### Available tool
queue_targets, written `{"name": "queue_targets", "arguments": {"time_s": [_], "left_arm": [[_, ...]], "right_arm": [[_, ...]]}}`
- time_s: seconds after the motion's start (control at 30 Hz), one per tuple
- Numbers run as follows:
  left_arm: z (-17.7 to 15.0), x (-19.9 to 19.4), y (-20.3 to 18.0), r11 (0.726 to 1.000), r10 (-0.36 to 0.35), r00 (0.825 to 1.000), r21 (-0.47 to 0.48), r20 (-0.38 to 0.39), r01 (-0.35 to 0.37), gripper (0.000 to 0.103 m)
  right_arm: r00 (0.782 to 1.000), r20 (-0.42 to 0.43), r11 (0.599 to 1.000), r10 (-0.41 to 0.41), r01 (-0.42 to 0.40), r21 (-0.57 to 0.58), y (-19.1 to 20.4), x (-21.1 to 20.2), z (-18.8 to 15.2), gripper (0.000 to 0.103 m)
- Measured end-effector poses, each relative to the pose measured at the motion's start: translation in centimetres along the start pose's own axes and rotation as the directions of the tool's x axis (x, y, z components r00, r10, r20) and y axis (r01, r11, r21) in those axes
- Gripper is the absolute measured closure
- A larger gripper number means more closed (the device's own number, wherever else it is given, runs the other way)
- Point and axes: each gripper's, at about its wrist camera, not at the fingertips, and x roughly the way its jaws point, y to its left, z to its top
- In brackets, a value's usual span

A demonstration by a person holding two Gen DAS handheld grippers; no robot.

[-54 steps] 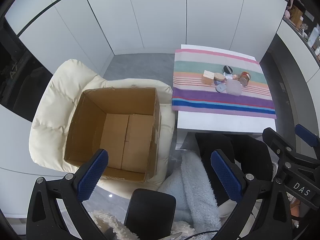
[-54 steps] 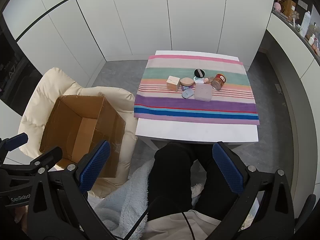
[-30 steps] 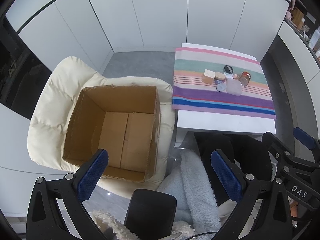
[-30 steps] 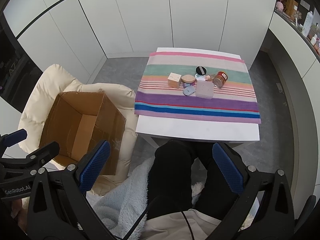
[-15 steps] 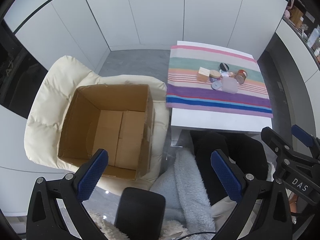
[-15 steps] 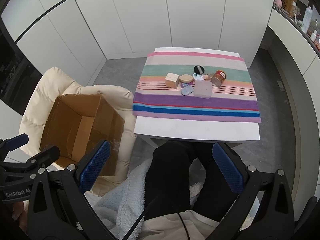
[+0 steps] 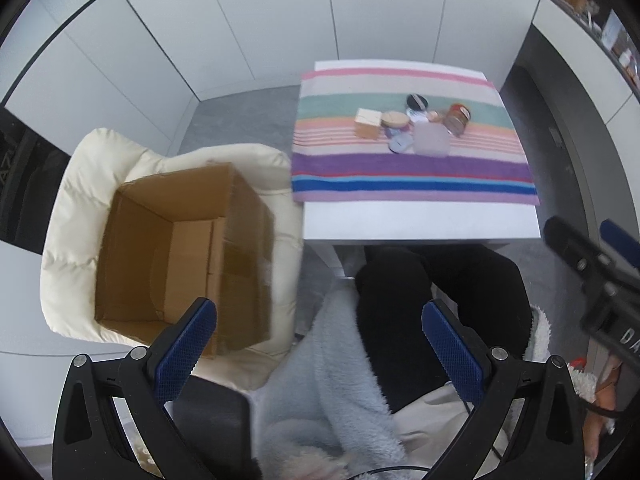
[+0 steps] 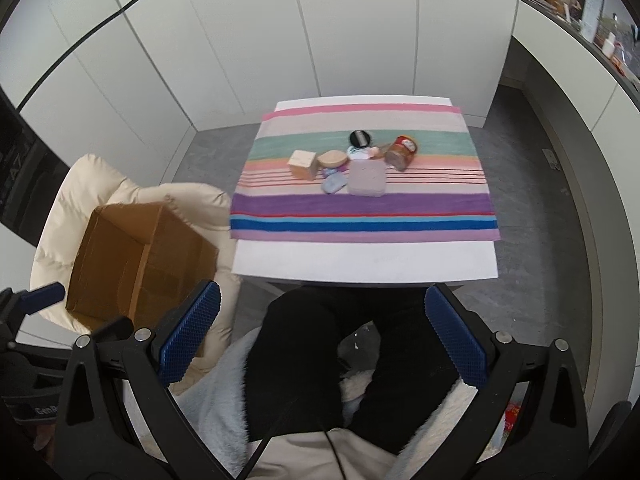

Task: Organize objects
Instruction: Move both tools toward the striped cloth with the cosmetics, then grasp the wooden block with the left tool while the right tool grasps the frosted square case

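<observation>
A cluster of small items lies on the striped cloth (image 8: 360,204) of a white table (image 8: 360,264): a tan cube box (image 8: 303,164), a round wooden lid (image 8: 332,157), a pale lilac square case (image 8: 367,178), a small blue piece (image 8: 334,184), a black round compact (image 8: 359,137) and a red-labelled jar (image 8: 401,152) on its side. The same cluster shows in the left wrist view around the lilac case (image 7: 431,140). An open, bare cardboard box (image 7: 176,256) rests on a cream cushioned chair (image 7: 76,208). My left gripper (image 7: 320,348) and right gripper (image 8: 322,336) are both open, held high above the person's lap, far from the items.
A person's black-trousered legs (image 8: 344,352) and a pale fluffy blanket (image 7: 332,384) fill the space under the grippers. White cupboard doors (image 8: 320,32) close off the back. A counter with bottles (image 8: 592,4) runs along the right. Grey floor (image 8: 540,200) surrounds the table.
The left wrist view has swung to the right, so the cardboard box sits further left and the table nearer the middle. The right wrist view has moved slightly closer to the table. Both grippers stay open.
</observation>
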Motion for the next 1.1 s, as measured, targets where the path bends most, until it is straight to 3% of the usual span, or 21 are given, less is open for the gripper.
{"name": "queue_targets", "arguments": {"time_s": [0.17,0.3,0.4,0.57,0.67,0.8,0.9,1.0,1.07,1.1], "left_arm": [[0.9,0.7,-4.1,1.0,0.009,0.998,-0.001,0.062,-0.009,0.001],[2.4,1.4,-7.2,0.998,-0.054,0.996,0.033,0.074,0.052,0.007],[3.3,1.8,-8.3,0.998,-0.013,0.995,0.063,0.097,0.007,0.009],[5.4,3.5,-7.5,0.998,0.062,0.991,0.021,0.115,-0.065,0.009],[6.6,5.2,-6.9,1.0,0.027,0.995,-0.007,0.1,-0.027,0.009],[8.6,9.1,-6.2,0.992,-0.107,0.994,-0.068,0.028,0.109,0.009],[10.3,12.7,-5.0,0.977,-0.161,0.987,-0.145,-0.012,0.157,0.012],[12.0,16.1,-4.2,0.973,-0.138,0.99,-0.187,0.012,0.138,0.015],[13.0,17.8,-3.6,0.964,-0.164,0.986,-0.207,0.041,0.169,0.014],[13.6,19.1,-3.1,0.949,-0.209,0.976,-0.229,0.063,0.218,0.014]], "right_arm": [[0.996,0.02,0.997,-0.083,0.083,-0.002,-4.0,0.6,0.0,0.0],[0.992,0.015,0.992,-0.125,0.125,-0.034,-6.2,1.3,0.6,0.0],[0.987,0.033,0.985,-0.16,0.161,-0.058,-7.2,1.5,1.1,0.0],[0.99,0.014,0.988,-0.143,0.143,-0.062,-8.8,3.3,1.9,0.0],[0.988,0.0,0.987,-0.153,0.153,-0.052,-9.3,4.6,2.2,0.0],[0.983,0.02,0.981,-0.183,0.184,-0.059,-9.7,6.5,2.7,0.0],[0.988,0.079,0.988,-0.136,0.14,-0.061,-10.2,8.1,3.1,0.0],[0.983,0.126,0.987,-0.132,0.142,-0.072,-10.5,10.5,3.7,0.0],[0.98,0.121,0.983,-0.159,0.168,-0.067,-10.5,12.7,4.5,0.0],[0.98,0.122,0.984,-0.156,0.164,-0.063,-10.7,14.0,4.9,0.0]]}}
